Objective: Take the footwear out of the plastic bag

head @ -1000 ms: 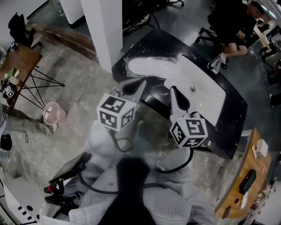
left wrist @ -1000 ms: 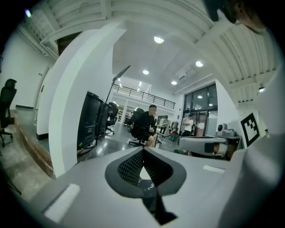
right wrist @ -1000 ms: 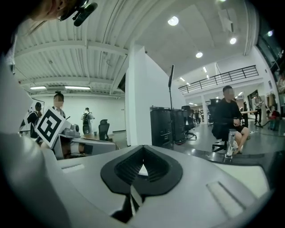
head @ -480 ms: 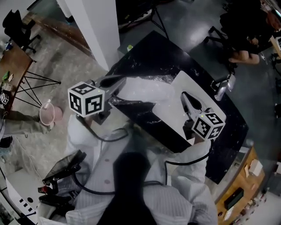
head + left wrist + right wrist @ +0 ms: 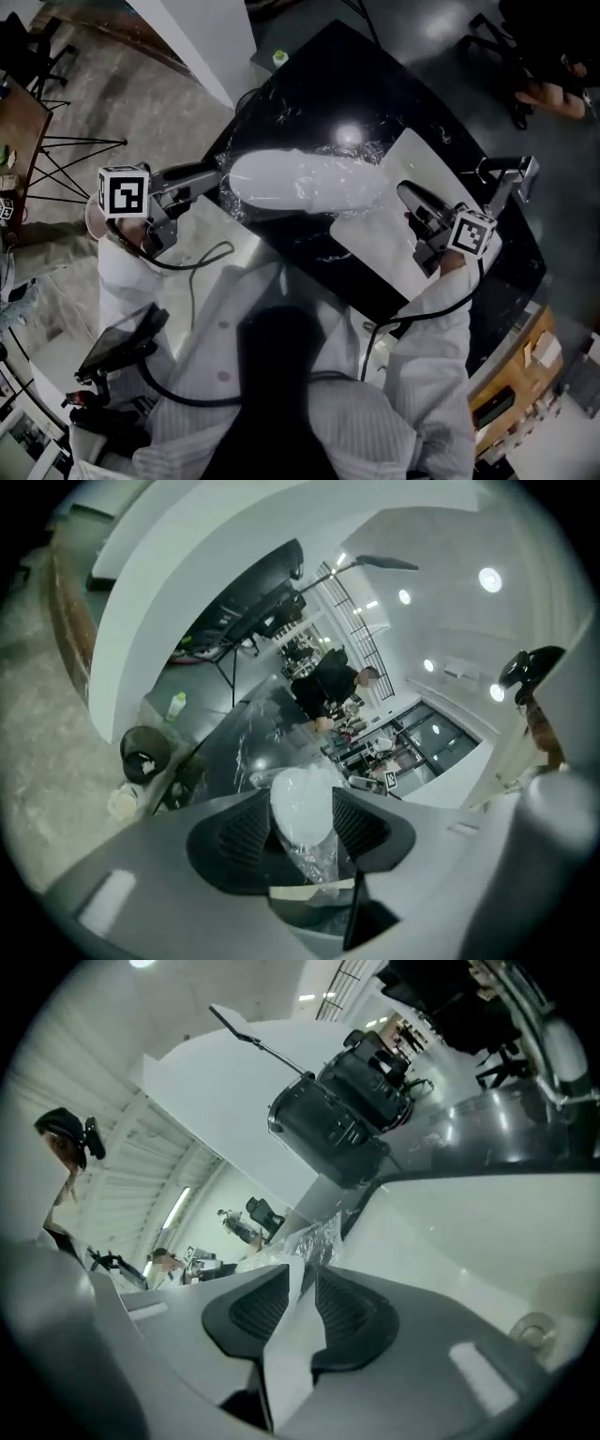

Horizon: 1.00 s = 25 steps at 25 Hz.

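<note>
A white piece of footwear in a crinkly clear plastic bag [image 5: 302, 181] lies across the black counter [image 5: 375, 84]. My left gripper [image 5: 217, 173] is at the bag's left end. Its jaws are opening, with the footwear's rounded white end [image 5: 302, 803] and loose plastic between them, and the pads stand apart from it. My right gripper [image 5: 401, 191] is at the bag's right end, over the white sink basin [image 5: 394, 248]. Its jaws are opening too. A flat white strip [image 5: 286, 1354] runs between them, with crinkled plastic [image 5: 314, 1239] just past the tips.
A chrome tap [image 5: 509, 178] stands at the basin's far right. A white pillar [image 5: 202, 37] rises beyond the counter's left corner, with a small bottle [image 5: 278, 58] near it. A black bin [image 5: 143, 754] stands on the floor. People sit further off at the top right.
Both grippers have moved apart from in front of me, the left to the bag's left end and the right to its right end. The bag now lies stretched between them.
</note>
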Motion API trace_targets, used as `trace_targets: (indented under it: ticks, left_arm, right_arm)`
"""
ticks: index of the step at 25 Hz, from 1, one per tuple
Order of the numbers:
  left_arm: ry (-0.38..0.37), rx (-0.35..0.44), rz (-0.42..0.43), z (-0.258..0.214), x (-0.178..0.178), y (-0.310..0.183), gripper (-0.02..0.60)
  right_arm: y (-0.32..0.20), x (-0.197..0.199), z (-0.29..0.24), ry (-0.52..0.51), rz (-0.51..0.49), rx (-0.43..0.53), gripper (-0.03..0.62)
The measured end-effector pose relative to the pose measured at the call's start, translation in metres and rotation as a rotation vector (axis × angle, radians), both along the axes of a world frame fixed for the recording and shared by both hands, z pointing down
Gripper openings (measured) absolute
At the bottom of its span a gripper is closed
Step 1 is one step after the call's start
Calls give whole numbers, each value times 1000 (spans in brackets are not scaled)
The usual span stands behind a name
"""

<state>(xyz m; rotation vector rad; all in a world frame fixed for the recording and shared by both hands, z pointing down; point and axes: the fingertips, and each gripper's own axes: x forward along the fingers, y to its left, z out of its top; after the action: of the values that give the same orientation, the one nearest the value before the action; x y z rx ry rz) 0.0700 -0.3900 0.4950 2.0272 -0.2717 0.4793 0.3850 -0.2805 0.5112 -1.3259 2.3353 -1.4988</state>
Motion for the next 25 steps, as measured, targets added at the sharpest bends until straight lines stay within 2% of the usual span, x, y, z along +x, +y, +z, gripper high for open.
trace_targets:
  ticks: [3, 5, 8, 9, 12, 16, 20, 25]
  left_arm:
    - [-53, -79, 97, 22, 1, 15, 209]
    - [-54, -105, 142, 30, 6, 21, 209]
    - [-62, -135, 182, 38, 15, 27, 209]
    - [-66, -142, 194, 40, 17, 28, 178]
    - [-63, -172, 232, 42, 23, 29, 175]
    - [-61, -201, 290, 41, 32, 34, 173]
    - [-76, -202, 314, 44, 39, 35, 98]
    - [-73, -162, 315, 40, 43, 31, 58]
  right_arm:
    - [-1, -10, 18, -91, -82, -52, 115]
    - [1, -18, 26, -148, -125, -81, 123]
    - [4, -29, 27, -235, -194, -88, 132]
    - [5, -32, 26, -264, -210, -86, 132]
    - [6, -39, 24, -327, -260, -82, 137]
    - [5, -47, 23, -341, -305, -91, 141]
    - [4, -59, 28, -333, -371, -117, 159]
    - [0, -61, 9, -365, -378, -71, 131]
